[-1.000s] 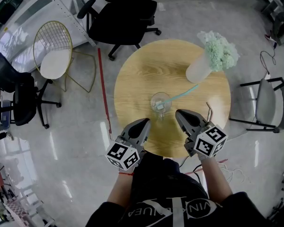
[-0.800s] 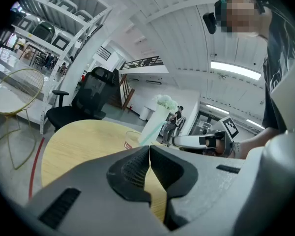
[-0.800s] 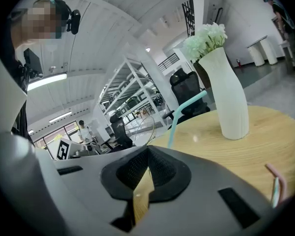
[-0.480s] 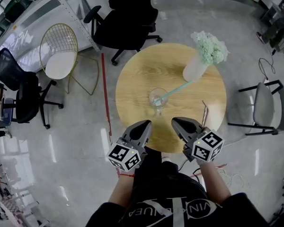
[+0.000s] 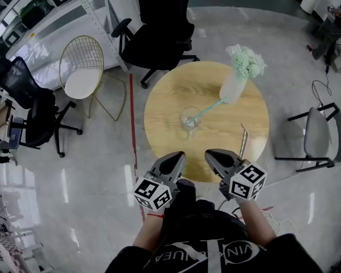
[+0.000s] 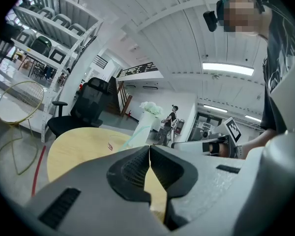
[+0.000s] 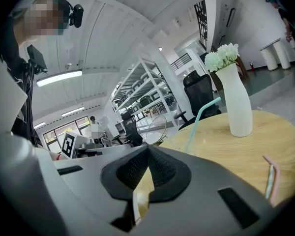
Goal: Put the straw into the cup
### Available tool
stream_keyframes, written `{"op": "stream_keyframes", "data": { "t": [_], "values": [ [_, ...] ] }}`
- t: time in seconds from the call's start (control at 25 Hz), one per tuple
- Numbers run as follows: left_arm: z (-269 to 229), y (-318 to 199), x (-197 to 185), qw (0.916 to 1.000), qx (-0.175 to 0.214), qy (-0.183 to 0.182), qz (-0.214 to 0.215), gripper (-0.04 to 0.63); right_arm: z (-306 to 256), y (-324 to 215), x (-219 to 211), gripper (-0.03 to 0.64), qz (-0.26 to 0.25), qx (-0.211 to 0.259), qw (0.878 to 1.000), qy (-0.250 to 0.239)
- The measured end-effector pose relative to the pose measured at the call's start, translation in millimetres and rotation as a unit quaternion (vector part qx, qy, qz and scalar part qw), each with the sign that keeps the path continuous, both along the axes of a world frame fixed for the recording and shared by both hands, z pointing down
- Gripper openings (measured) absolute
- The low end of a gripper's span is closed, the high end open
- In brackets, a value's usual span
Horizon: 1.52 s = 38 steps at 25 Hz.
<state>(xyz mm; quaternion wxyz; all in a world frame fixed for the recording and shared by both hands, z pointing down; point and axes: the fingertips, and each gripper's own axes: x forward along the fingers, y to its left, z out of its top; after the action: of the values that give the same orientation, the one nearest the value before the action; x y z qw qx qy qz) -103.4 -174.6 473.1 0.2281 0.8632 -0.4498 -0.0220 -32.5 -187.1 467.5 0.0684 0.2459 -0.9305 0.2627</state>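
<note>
Ahead of my clenched, empty left gripper point(image 5: 176, 154) and right gripper point(image 5: 210, 152): one cup point(image 5: 190, 120), one straw point(image 5: 208, 110) inside, farther off than before.

The head camera is looking steeply down from high above the round table point(image 5: 165, 95), taking in its whole top. The cameras on the left gripper point(image 5: 180, 154) and right gripper point(image 5: 207, 152) are sitting low at the near edge, tilting up and looking across the top. All three views are sharing the tabletop and the white vase point(image 5: 232, 89) at far right.
</note>
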Motion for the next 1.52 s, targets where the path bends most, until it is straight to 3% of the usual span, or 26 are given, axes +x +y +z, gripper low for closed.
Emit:
{"op": "stream_keyframes", "data": {
  "t": [1.52],
  "values": [
    [-23.5,118.2,44.6,0.9990,0.039,-0.007,-0.018,0.012,-29.4,116.1,30.5,0.003,-0.041,0.047,0.998,-0.003]
  ]
}}
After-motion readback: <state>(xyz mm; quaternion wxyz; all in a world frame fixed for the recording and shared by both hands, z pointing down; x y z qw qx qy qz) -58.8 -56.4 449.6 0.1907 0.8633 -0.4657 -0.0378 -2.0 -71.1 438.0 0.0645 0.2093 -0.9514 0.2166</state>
